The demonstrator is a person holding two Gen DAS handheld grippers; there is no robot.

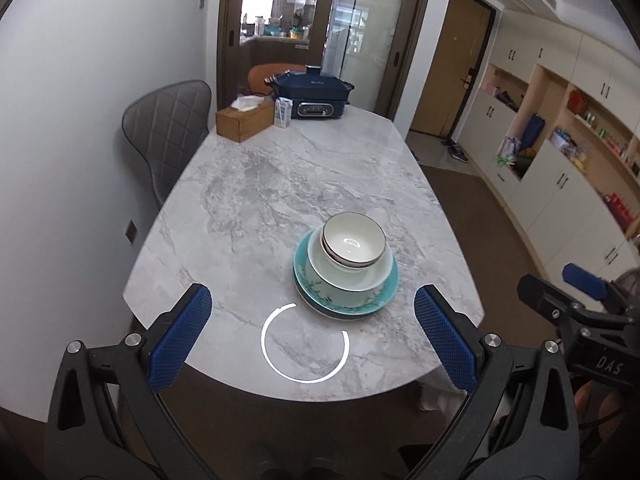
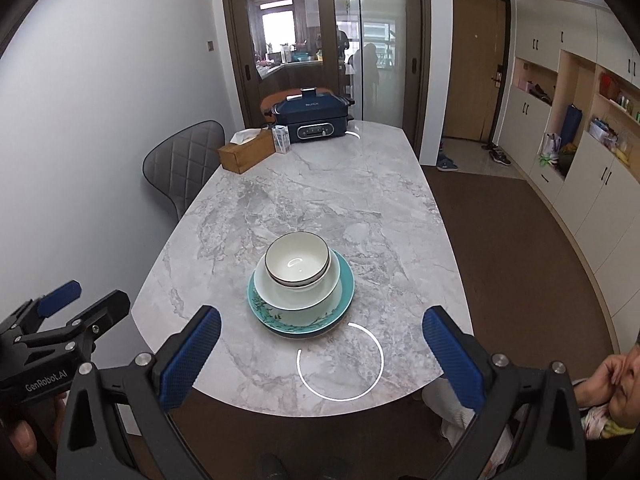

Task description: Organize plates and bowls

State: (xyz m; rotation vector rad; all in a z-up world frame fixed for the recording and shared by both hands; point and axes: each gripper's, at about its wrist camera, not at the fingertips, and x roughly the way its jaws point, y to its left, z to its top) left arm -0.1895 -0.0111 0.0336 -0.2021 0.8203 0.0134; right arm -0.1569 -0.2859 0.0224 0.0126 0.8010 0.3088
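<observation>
A small white bowl with a dark rim (image 1: 353, 242) sits nested in a wider pale, cream-white bowl (image 1: 350, 270), and that one rests on a round teal plate with a leafy sprig pattern (image 1: 346, 294). The small bowl leans toward the pale bowl's far edge rather than sitting centred. The stack stands on the near half of the oval grey marble table (image 1: 256, 184), a little toward its right side in the left wrist view.

The left gripper (image 1: 312, 334) hovers over the table's near edge at about 6 o'clock from the stack, its blue-padded fingers (image 1: 180, 340) spread wide apart and holding nothing. The right gripper (image 2: 322, 354) hangs likewise at 6 o'clock from the stack in its own view, jaws wide and empty, apart from the plate. Each gripper shows in the other's view, at the outer edge.

At the table's far end, about 12 o'clock, stand a navy blue electric cooking pot with a lid (image 1: 310, 94), a small white carton (image 1: 282, 112) just beside it, and a wooden tissue box (image 1: 245, 118) further left. A grey quilted chair (image 1: 170, 128) stands at the table's left side, around 10 o'clock.
</observation>
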